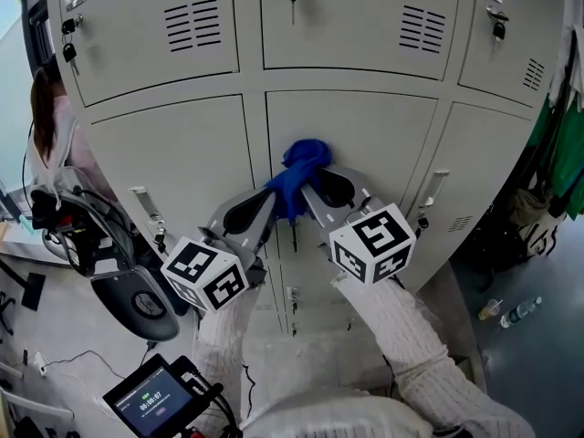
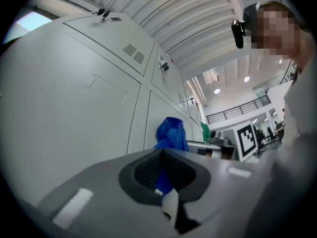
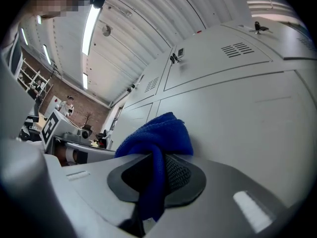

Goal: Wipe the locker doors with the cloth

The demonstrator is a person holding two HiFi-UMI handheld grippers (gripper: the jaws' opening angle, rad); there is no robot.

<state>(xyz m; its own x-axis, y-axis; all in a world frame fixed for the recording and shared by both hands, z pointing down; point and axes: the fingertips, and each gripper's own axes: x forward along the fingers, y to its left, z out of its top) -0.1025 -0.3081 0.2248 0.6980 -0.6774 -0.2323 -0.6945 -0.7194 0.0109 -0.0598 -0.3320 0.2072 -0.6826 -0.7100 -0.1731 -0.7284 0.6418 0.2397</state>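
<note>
The left hand-held gripper [image 2: 163, 175] and the right hand-held gripper [image 3: 154, 175] each pinch the blue cloth [image 1: 299, 173], which is bunched at the middle locker door [image 1: 365, 135] and probably touches it. Wiping well means spreading the soft, waffle-textured wad flatter and pressing evenly across the smooth painted metal.

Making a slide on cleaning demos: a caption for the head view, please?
Left gripper and right gripper both clamp a bunched blue cloth against a pale grey metal locker door.
</note>
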